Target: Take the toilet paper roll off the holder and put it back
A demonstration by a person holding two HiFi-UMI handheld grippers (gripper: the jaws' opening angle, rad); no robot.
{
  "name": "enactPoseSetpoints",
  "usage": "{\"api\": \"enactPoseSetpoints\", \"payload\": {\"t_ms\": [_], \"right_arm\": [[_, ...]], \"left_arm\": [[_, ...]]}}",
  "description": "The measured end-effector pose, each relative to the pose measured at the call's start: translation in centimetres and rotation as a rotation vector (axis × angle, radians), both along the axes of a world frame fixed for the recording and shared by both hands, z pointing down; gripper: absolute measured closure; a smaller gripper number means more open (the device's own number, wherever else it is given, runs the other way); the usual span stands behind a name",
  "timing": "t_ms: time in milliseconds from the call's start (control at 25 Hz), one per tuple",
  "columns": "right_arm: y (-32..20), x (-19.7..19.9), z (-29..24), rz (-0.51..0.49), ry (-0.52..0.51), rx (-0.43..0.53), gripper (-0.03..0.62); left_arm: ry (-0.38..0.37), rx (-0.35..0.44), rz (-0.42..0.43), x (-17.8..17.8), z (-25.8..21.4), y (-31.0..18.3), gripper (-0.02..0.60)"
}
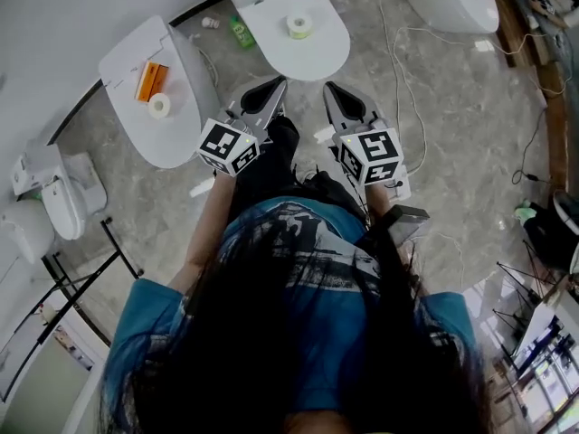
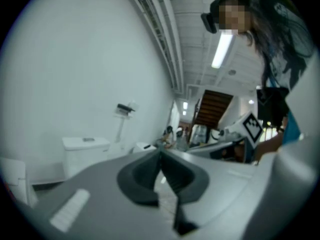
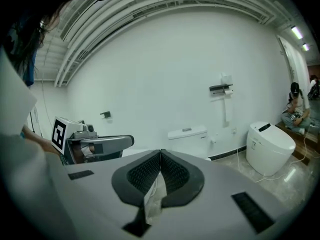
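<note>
left gripper [image 1: 276,83] and right gripper [image 1: 331,89] are showing grey shells, black pads [image 3: 142,174] | cubes [image 1: 226,146] are showing black-and-white square markers | I'm wearing a blue printed shirt [image 1: 298,233] | toilets [image 1: 312,57] are looking white | floor [image 1: 452,107] is showing grey marbling | packet [image 1: 150,80] is showing orange | bottle [image 1: 241,32] is showing green

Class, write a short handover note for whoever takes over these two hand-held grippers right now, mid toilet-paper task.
Left hand-held gripper: shut, empty.
Right hand-held gripper: shut, holding no roll.
Wall holder: on the far wall, away from both grippers; whether a roll sits on it is too small to tell.
A white roll lies on the left toilet lid.
Done: nothing that shows.
Left: walk to the holder, take its roll off, put it back.
</note>
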State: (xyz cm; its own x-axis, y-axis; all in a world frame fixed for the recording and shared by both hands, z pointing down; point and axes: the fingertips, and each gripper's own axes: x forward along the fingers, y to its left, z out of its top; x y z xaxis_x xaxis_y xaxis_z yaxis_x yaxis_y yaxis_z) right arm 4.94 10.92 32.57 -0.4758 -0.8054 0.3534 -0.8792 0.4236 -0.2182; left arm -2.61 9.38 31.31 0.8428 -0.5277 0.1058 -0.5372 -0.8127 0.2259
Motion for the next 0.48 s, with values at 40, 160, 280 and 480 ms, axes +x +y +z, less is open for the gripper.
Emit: {"api": "enactPoseSetpoints", "payload": {"t_ms": [40, 160, 280, 480], "right_arm": [[-1.6, -0.3, 0.3, 0.006, -0.003, -0.010, 0.586], [-6.0, -1.2, 1.5, 0.016, -0.001, -0.046, 0.586], [-9.6, -1.5, 3.1, 0.025, 0.012, -0.087, 0.586], [-15.5, -1.8, 6.0, 0.034, 0.027, -0.136, 0.586]], "left_arm": [[0.001, -0.009, 0.006, -0.3, 0.1, -1.6, 0.591], [0.003, -0.051, 0.020, -1.1, 1.1, -6.2, 0.591], [0.004, -0.091, 0.038, -1.9, 2.2, -9.7, 0.591], [-0.004, -0.117, 0.063, -3.5, 4.5, -15.4, 0.591]]}}
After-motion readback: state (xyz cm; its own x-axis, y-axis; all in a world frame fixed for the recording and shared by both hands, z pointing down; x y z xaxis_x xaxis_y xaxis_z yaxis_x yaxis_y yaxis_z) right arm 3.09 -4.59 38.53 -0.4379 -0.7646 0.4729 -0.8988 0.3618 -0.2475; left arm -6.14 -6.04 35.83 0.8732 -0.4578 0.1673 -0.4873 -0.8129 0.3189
